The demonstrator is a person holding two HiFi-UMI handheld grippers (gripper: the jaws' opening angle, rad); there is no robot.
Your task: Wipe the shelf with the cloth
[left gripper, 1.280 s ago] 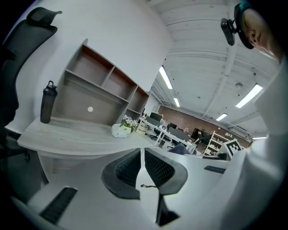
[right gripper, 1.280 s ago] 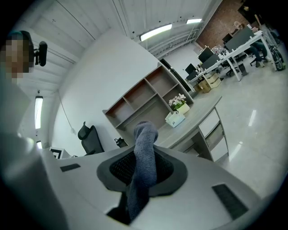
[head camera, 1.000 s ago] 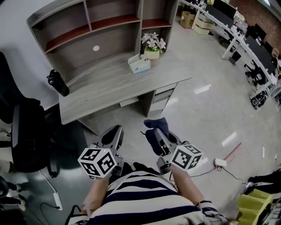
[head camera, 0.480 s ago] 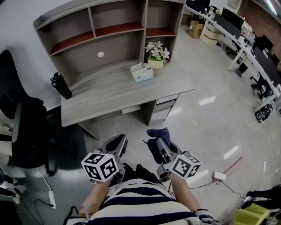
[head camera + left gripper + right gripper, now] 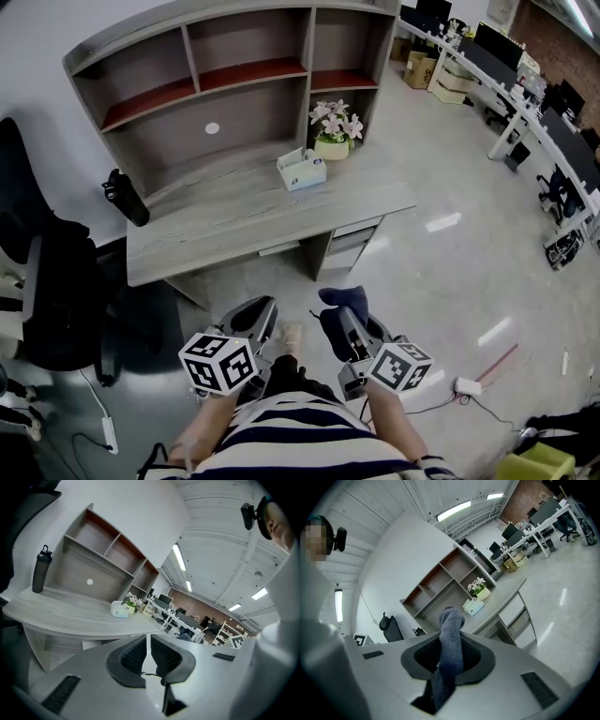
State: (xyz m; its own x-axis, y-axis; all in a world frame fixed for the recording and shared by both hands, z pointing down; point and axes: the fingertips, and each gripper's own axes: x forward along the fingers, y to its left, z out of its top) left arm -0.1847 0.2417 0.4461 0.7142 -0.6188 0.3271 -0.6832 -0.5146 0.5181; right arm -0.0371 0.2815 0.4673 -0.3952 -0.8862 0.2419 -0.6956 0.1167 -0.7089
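Right hand-held gripper (image 5: 343, 317) (image 5: 449, 644) clenched on the cloth (image 5: 339, 296) (image 5: 452, 620). It's a blue-grey cloth, pinched btwn the jaws, w/ a bunched end sticking up past the tips and the rest hanging down behind.

Left hand-held gripper (image 5: 255, 315) (image 5: 147, 641): jaws drawn together, only a thin slit btwn the pads, nothing in it.

Both are held low, close to the person's striped shirt (image 5: 300, 436), over the floor (image 5: 441, 253) and well short of the bench (image 5: 234, 211).

The shelf (image 5: 216, 75) stands on the back of the bench, grey frame w/ red-brown boards, compartments bare. On the bench top: black bottle (image 5: 127, 199) upright at the left end, white box (image 5: 302, 171) toward the right, flower pot (image 5: 331, 131) just behind the box. Black chair (image 5: 47, 281) stands left of the bench.
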